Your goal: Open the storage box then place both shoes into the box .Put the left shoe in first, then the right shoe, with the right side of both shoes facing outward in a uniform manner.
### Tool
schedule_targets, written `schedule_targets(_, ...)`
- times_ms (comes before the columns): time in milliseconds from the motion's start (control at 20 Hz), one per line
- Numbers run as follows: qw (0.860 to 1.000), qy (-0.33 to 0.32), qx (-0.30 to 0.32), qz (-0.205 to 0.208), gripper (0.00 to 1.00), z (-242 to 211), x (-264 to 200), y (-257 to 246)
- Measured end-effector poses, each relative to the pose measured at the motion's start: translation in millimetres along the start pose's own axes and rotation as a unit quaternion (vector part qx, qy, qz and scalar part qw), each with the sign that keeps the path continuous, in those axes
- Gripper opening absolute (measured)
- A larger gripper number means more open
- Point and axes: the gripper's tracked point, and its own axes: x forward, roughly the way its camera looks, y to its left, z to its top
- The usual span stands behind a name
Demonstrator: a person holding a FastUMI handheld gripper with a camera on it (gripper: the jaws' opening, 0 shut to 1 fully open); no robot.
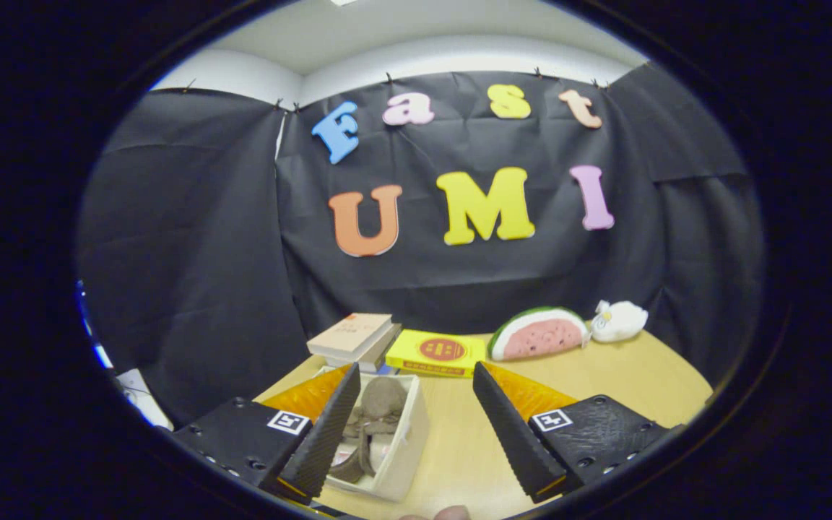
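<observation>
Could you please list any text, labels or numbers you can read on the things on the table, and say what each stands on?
Yellow box: print on a red round emblem, too blurred to read.
Top book: faint cover print, too small to read.
Square markers on the gripper: patterns, no words; its fingers stand open, one over the storage box.
Nothing can be quoted.

- The gripper [414,390] has two wedge-shaped fingers [329,433] whose inner faces are ribbed with fine ridges.
- Each finger mounts on a dark, textured block with small round screw holes along its lower edge.
- A small square black-and-white marker sits on top of each block, at about 7 and 5 o'clock.
- The fingers stand spread apart.
</observation>
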Motion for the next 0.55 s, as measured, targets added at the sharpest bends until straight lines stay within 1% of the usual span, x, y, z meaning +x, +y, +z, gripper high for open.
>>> schedule_targets(250, 0.997, -0.071, -0.036, -0.015, 0.96, 23, -34, -26)
schedule_targets(300, 0.996, -0.084, -0.036, -0.019, 0.95, 25, -38, -32)
schedule_targets(450, 0.990, -0.129, -0.041, -0.048, 0.95, 31, -51, -57)
schedule_targets(550, 0.989, -0.139, -0.024, -0.046, 0.95, 35, -55, -55)
